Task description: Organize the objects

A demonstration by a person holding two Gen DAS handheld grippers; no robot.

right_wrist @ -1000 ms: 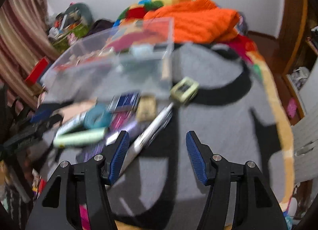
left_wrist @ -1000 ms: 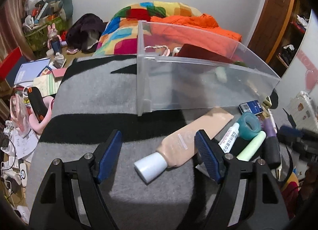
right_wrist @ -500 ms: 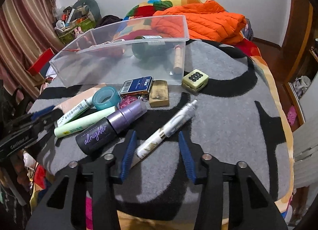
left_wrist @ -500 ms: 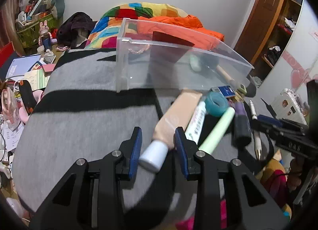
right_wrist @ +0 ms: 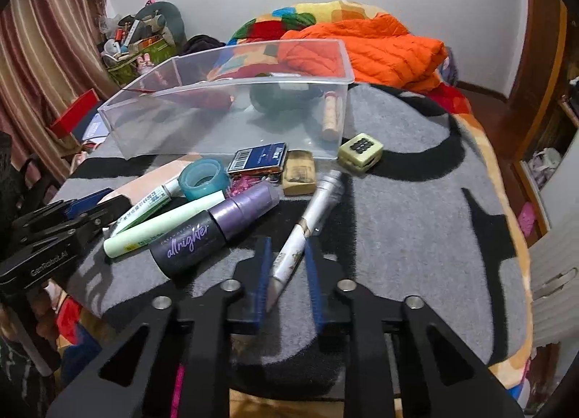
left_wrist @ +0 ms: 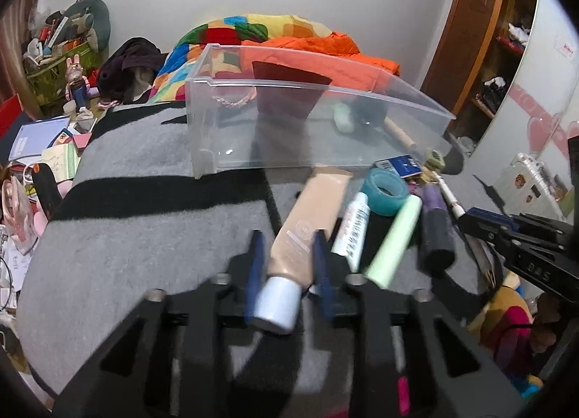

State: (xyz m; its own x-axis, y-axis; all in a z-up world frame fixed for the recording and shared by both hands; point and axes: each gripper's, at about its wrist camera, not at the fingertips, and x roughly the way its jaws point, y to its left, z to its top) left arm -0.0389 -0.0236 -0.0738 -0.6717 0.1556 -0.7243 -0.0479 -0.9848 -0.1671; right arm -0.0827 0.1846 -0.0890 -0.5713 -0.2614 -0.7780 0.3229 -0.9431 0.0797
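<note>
A beige tube with a white cap (left_wrist: 318,201) lies on the grey blanket before a clear plastic bin (left_wrist: 224,136). My left gripper (left_wrist: 287,237) is closing on it, with the blue pads against the tube's sides just above the cap. My right gripper (right_wrist: 287,242) is closing on the lower end of a silver-white pen (right_wrist: 318,201), which runs up and right from between the pads. In the right wrist view the left gripper (right_wrist: 72,215) shows at the left edge. The bin (right_wrist: 144,128) holds a few items.
Between the grippers lie a teal tape roll (right_wrist: 204,179), a white tube (left_wrist: 353,230), a pale green tube (right_wrist: 163,226) and a dark purple spray bottle (right_wrist: 213,226). By the bin are a blue box (right_wrist: 260,157), a tan block (right_wrist: 298,172) and a green cube (right_wrist: 360,148).
Both grippers went from wide open to closed. The left one slid forward around the beige tube, and the right one moved up to the pen's lower end.
</note>
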